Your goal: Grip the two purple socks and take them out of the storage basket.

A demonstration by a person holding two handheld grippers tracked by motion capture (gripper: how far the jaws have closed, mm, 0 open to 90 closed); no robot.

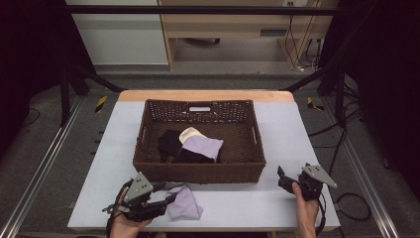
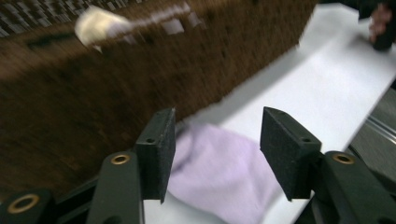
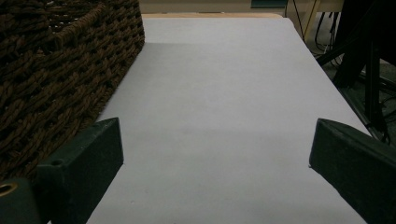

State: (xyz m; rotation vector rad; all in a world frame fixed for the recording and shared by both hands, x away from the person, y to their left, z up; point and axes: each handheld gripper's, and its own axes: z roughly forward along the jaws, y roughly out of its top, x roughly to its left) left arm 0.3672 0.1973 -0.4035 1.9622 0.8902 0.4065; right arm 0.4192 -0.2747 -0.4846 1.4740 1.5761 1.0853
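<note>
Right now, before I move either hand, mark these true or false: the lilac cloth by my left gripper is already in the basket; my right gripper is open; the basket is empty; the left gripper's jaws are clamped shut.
1. The lilac cloth by the left gripper is in the basket. False: it lies on the table, in front of the basket.
2. The right gripper is open. True.
3. The basket is empty. False: it holds dark, cream and lilac cloths.
4. The left gripper's jaws are clamped shut. False: they stand apart, the cloth between them.
</note>
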